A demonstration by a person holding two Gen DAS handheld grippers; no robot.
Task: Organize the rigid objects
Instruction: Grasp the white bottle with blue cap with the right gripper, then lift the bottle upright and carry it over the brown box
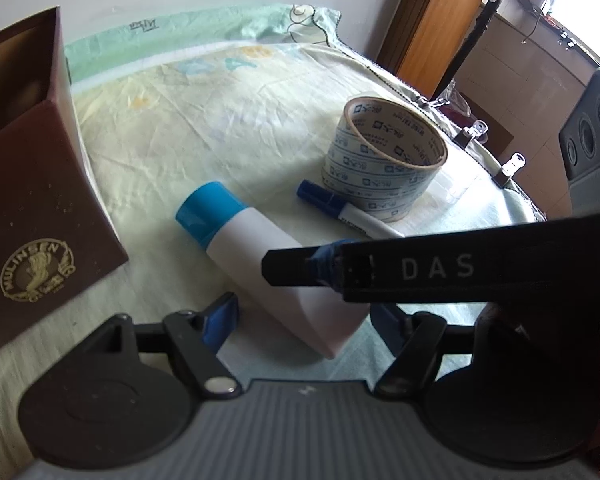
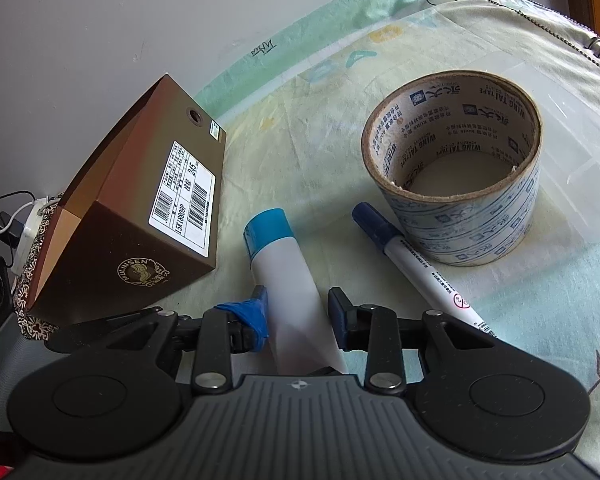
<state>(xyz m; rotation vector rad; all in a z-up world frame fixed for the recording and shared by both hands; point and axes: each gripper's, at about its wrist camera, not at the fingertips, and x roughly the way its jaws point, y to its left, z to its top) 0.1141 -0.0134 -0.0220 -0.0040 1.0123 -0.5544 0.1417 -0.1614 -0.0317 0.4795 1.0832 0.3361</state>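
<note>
A white tube with a blue cap (image 1: pixel 252 248) (image 2: pixel 288 276) lies on the cloth-covered table. My right gripper (image 2: pixel 298 316) straddles its lower body, jaws close on both sides; its finger (image 1: pixel 316 268) crosses the left wrist view. My left gripper (image 1: pixel 300 320) is open around the tube's flat end. A blue-capped white marker (image 1: pixel 340 210) (image 2: pixel 416 268) lies beside a wide tape roll (image 1: pixel 384 160) (image 2: pixel 460 172). A brown open box (image 1: pixel 32 208) (image 2: pixel 140 220) stands at the left.
A clear plastic container (image 2: pixel 580 160) sits right of the tape roll. Binder clips (image 1: pixel 508 168) hold the cloth at the table's right edge. A wall runs behind; a grey speaker (image 1: pixel 596 128) is at the far right.
</note>
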